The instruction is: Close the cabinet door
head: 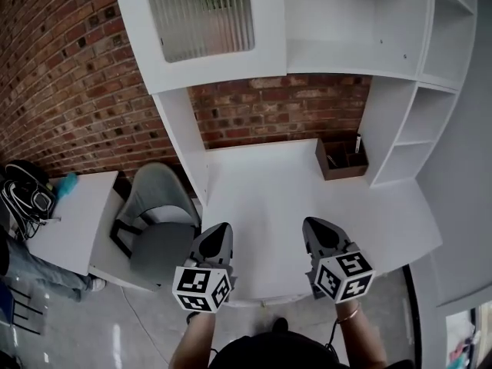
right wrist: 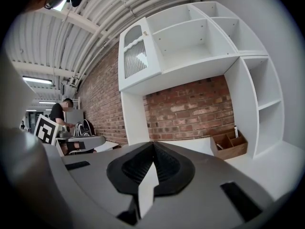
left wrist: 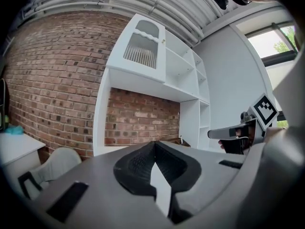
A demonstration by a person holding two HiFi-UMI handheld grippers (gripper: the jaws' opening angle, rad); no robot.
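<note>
Door (head: 201, 14) with ribbed glass, high above the surface's (head: 261, 191) left end, looked light, stiff and breakable, best pushed on its white frame; left gripper (head: 221, 229) and right gripper (head: 314, 225) hung closed, empty.

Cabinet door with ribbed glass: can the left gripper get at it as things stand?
Probably yes: the left gripper, shut and empty, hangs low over the desk; nothing stands between it and the door above.

There is room over the bare surface (head: 261, 194) mid-frame. A box (head: 338, 172) blocks the upper right, a chair (head: 154, 198) the left, the door (head: 200, 18) the top.
</note>
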